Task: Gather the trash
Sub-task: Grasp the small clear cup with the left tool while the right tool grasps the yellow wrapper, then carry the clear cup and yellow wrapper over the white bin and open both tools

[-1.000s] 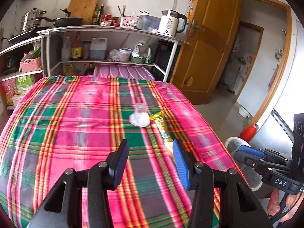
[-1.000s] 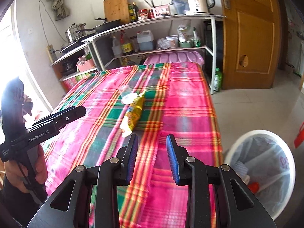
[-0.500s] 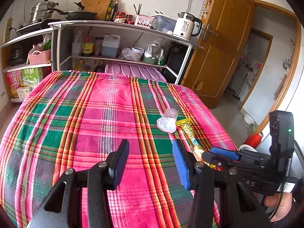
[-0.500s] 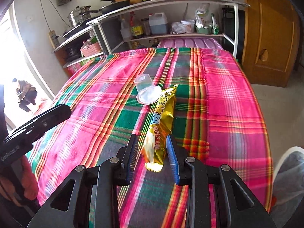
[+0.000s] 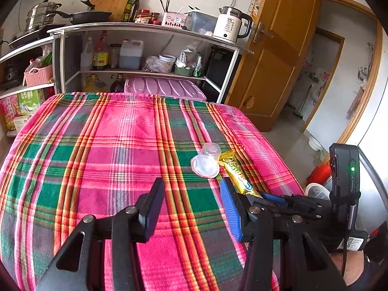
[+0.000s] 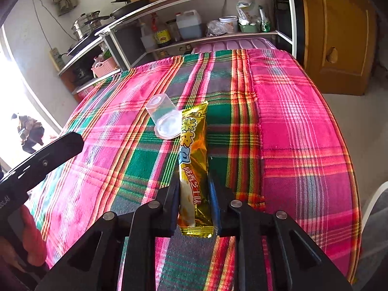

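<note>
A yellow snack wrapper (image 6: 194, 150) lies lengthwise on the plaid tablecloth (image 6: 291, 121). My right gripper (image 6: 194, 181) is closing around its near end, and both pads touch the wrapper's sides. In the left wrist view the same wrapper (image 5: 236, 174) runs into the right gripper (image 5: 271, 196) at the table's right edge. A clear plastic cup (image 6: 165, 118) lies tipped against the wrapper's far end, also visible from the left wrist (image 5: 206, 162). My left gripper (image 5: 191, 189) hovers open over the cloth, short of the cup and holding nothing; one of its fingers (image 6: 48, 155) shows at the left in the right wrist view.
A white trash bin (image 5: 315, 191) with a liner stands on the floor beyond the table's right edge, its rim (image 6: 373, 198) just showing. Metal shelves (image 5: 145, 29) with bottles, pans and a kettle stand behind the table. A wooden door (image 5: 278, 48) is at the right.
My right gripper moved forward and down over the wrapper's near end, and its jaws narrowed onto it. My left gripper drifted sideways, bringing the cup and wrapper closer to centre.
</note>
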